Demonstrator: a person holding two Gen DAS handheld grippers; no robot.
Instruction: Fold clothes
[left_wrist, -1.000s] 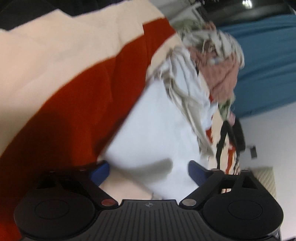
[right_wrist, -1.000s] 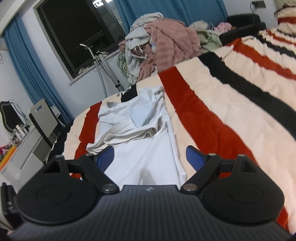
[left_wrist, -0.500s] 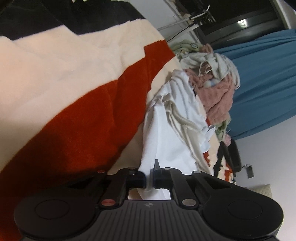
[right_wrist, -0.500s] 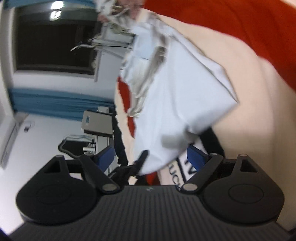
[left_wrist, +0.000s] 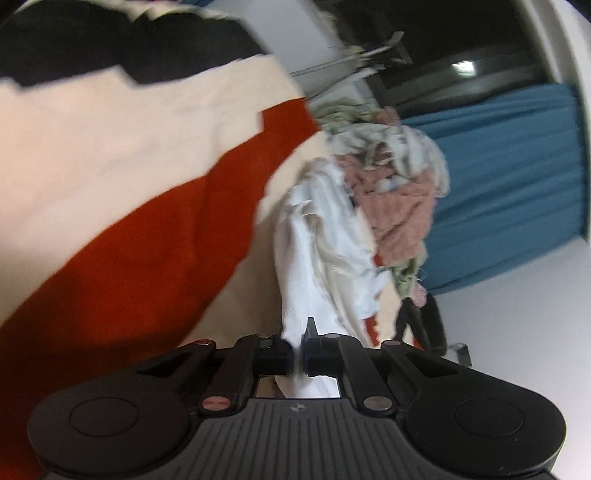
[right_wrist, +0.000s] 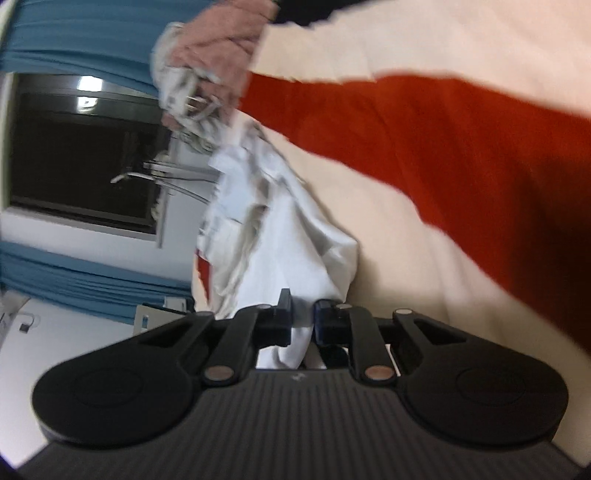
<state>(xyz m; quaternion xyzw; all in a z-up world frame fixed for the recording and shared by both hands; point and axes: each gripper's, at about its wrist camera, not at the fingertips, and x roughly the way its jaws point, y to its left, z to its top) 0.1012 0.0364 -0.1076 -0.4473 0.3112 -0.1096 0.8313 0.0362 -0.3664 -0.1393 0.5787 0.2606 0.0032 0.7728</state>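
Left wrist: left tongs (left_wrist: 297, 356) clamped on white garment (left_wrist: 301, 258); right tongs (right_wrist: 302, 326) likewise pinching garment edge.

Right hand-held gripper (right_wrist: 303, 325) clamping white garment (right_wrist: 295, 251), striped blanket (right_wrist: 443, 155) beneath

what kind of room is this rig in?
Most likely a bedroom: a red, cream and black striped blanket spread like bedding, a heap of unfolded clothes, blue curtains beside a dark window.
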